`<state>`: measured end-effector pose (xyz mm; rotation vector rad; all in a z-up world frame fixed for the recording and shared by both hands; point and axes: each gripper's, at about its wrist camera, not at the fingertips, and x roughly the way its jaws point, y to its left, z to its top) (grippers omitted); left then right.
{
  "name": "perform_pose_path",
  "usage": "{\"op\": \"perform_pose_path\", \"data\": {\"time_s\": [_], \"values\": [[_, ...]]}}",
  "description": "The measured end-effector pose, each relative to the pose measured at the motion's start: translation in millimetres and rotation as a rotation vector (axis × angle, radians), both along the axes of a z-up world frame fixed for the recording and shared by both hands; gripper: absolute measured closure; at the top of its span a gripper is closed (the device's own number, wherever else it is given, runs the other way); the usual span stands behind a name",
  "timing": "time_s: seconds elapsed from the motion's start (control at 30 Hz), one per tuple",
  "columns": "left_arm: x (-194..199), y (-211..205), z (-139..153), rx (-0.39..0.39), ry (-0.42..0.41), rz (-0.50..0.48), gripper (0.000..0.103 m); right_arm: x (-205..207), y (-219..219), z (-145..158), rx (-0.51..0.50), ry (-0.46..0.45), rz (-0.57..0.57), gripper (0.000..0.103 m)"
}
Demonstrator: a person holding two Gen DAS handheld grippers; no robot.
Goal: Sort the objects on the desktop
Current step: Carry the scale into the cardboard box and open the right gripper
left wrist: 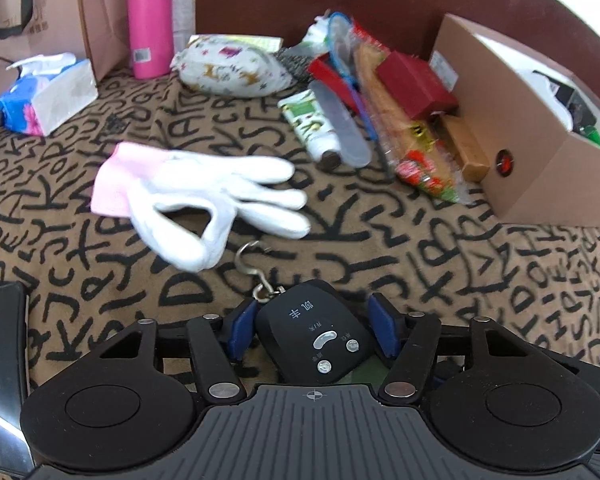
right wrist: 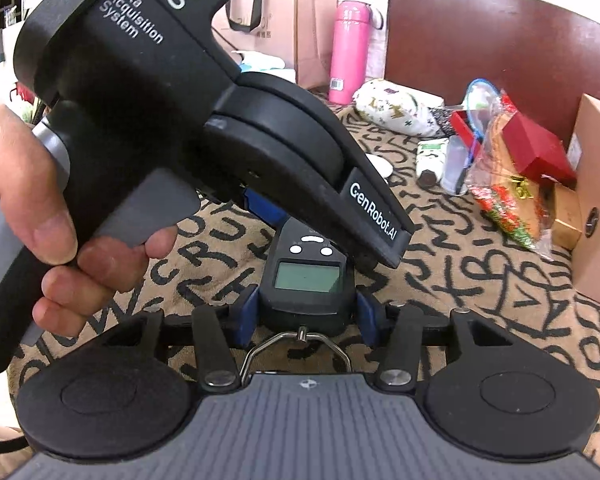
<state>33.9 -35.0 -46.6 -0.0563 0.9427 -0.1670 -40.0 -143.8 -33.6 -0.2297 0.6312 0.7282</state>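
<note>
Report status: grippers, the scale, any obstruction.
Left gripper and right gripper both shut on hanging scale, opposite ends. Scale low over patterned cloth. White glove just beyond the hook.

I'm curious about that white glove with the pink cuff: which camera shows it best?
The left wrist view: the glove lies whole on the patterned cloth, ahead of the scale. In the right wrist view the other gripper hides nearly all of it.
</note>
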Motion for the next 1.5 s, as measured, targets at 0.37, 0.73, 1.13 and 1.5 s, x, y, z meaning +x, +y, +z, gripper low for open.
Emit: {"op": "perform_pose_path", "data": {"time_s": [0.37,0.73,1.13,1.5], "values": [[4,-60,61,-0.035,-0.181,-0.121,0.042,2,-50,53,0.046,-0.165,-0.149,0.048],[39,-147,136,-0.063,-0.379,-0.261,0.045,33,-117,114,0.086,-0.345,-0.321,0.049],[127,-222,161,-0.109,-0.414,-0.376,0.045,110,-168,140,0.07,-0.406,-0.458,0.049],[206,-257,109,-0.153,-0.324,-0.418,0.043,184,-192,108,0.019,-0.302,-0.516,0.048]]}}
